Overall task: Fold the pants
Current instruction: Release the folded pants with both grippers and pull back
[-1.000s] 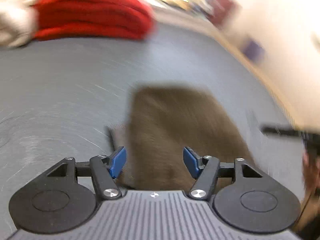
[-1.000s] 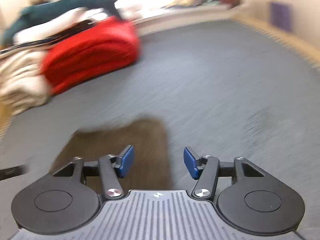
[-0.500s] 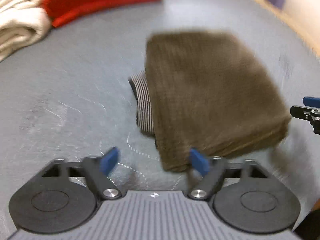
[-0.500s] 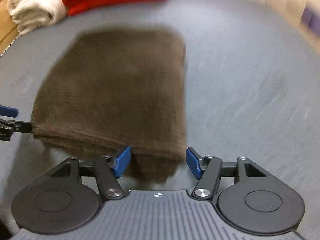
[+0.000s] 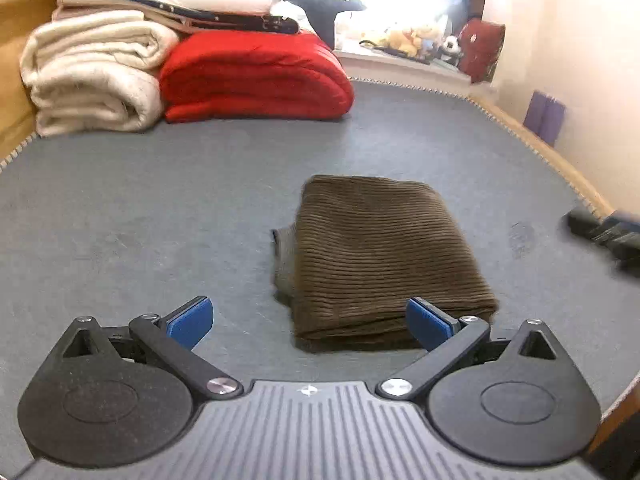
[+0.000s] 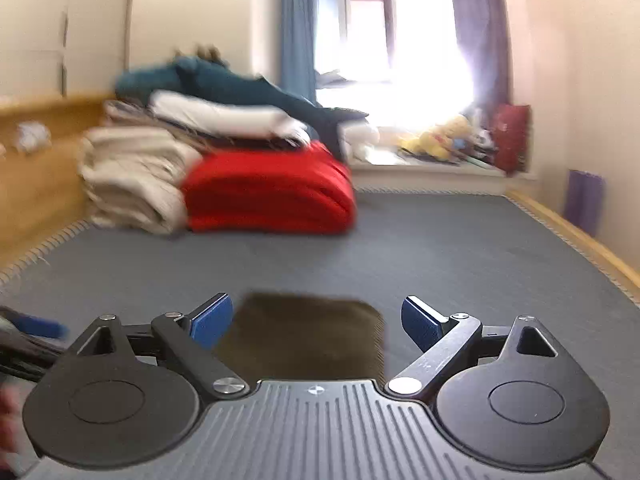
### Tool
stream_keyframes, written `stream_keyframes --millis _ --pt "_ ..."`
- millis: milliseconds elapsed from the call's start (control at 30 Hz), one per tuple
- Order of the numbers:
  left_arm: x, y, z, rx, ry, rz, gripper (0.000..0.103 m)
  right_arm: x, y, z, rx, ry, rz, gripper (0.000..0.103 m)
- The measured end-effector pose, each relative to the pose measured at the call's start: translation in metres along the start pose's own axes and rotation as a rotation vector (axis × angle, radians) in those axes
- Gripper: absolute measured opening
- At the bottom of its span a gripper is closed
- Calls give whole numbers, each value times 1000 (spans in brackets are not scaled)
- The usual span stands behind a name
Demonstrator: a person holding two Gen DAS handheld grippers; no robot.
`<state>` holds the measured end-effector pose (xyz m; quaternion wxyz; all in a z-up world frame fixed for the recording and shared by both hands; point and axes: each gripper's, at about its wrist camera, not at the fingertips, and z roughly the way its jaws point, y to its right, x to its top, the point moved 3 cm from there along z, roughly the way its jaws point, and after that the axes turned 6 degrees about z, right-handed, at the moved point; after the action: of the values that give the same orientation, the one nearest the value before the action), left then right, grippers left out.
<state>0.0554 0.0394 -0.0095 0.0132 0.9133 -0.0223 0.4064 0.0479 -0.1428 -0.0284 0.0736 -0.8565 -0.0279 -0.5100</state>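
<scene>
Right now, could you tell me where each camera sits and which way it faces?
Left wrist: on the left gripper, low over the grey mat, facing the folded brown pants; its open blue fingers show.
Right wrist: on the right gripper, aimed higher toward the window; its open fingers show.
Shared: the pants, the mat and the red blanket.
</scene>
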Motion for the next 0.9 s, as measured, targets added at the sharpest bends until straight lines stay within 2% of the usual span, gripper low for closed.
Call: stream_keyframes --millis 133,267,367,533,733,900 --pt "-2 3 9 57 -22 2 103 -9 -5 29 -58 -99 -24 88" --pt "-5 -1 21 24 -101 -47 103 -18 -9 49 -96 -206 -27 89" --pt "-8 3 29 32 -130 -24 103 -23 -11 57 -91 -237 -20 89" --pt "-11 16 43 37 -157 19 103 -25 -12 65 -133 -278 -14 89" --pt "-11 26 48 17 -153 20 103 -25 -7 67 -131 -332 4 89" --pt "-10 33 53 10 -157 12 103 -26 -4 65 -138 -340 22 89"
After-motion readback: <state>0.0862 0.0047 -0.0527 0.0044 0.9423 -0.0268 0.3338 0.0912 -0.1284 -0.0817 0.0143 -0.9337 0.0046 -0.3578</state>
